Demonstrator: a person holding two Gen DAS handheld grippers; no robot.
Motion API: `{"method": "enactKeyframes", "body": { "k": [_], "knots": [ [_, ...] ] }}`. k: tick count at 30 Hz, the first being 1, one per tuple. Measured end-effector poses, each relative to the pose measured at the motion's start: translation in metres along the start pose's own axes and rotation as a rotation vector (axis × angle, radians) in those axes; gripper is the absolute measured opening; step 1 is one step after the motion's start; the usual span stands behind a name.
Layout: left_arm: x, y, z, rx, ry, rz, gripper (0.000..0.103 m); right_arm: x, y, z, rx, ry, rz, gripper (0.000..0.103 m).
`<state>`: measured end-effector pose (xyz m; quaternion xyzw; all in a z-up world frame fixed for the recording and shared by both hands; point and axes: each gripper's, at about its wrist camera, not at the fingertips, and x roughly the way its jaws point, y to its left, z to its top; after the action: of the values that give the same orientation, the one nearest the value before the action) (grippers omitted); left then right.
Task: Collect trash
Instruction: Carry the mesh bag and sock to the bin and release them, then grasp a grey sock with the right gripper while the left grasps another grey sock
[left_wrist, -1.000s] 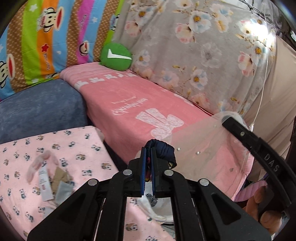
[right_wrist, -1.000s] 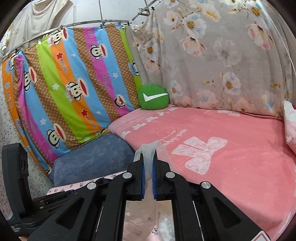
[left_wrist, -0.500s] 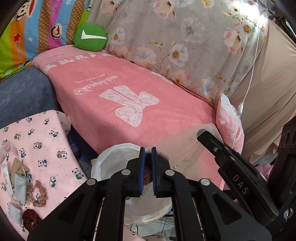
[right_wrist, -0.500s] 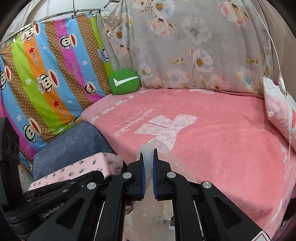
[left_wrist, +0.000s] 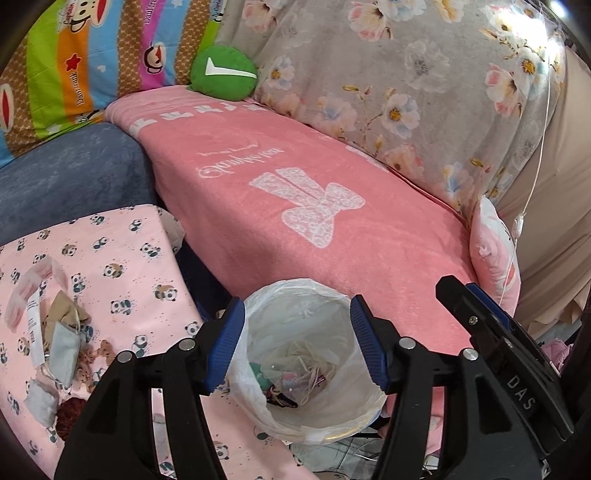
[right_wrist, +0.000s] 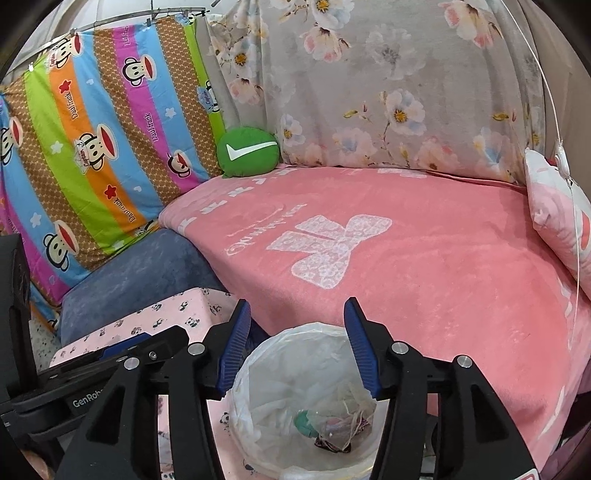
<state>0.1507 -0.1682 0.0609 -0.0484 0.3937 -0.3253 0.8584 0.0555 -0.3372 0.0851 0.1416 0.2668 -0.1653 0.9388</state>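
Observation:
A round bin (left_wrist: 258, 373) lined with a white plastic bag stands on the floor between the pink bed and the panda-print cloth. Mesh, threads and a dark scrunchie lie inside as trash (left_wrist: 295, 380). My left gripper (left_wrist: 296, 302) hovers over the bin, its jaws opening with nothing between them. My right gripper (right_wrist: 296, 301) hovers over the same bin (right_wrist: 266, 387), jaws also opening and empty; dropped trash (right_wrist: 340, 424) rests at the bottom. More trash (left_wrist: 55, 339), paper, grey pads and scrunchies, lies on the panda cloth (left_wrist: 122, 258) to the left.
The pink blanket bed (left_wrist: 295, 206) runs behind the bin, with a green round cushion (left_wrist: 223, 74) and a pink pillow (left_wrist: 495, 258). A blue cushion (left_wrist: 70, 173) sits left. The right gripper (left_wrist: 465, 299) is close beside the left one.
Both grippers came down over the bin and went from shut to open. The dark scrunchie left the left jaws and the mesh bag left the right jaws; both now lie in the bin.

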Motion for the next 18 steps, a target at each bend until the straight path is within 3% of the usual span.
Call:
{"method": "enactKeyframes", "body": {
  "k": [18],
  "knots": [
    [-0.03,0.041,-0.019,-0.026,-0.026,0.103,0.058,-0.002,0.038,-0.026,-0.046,0.048,0.041,0.058]
  ]
}}
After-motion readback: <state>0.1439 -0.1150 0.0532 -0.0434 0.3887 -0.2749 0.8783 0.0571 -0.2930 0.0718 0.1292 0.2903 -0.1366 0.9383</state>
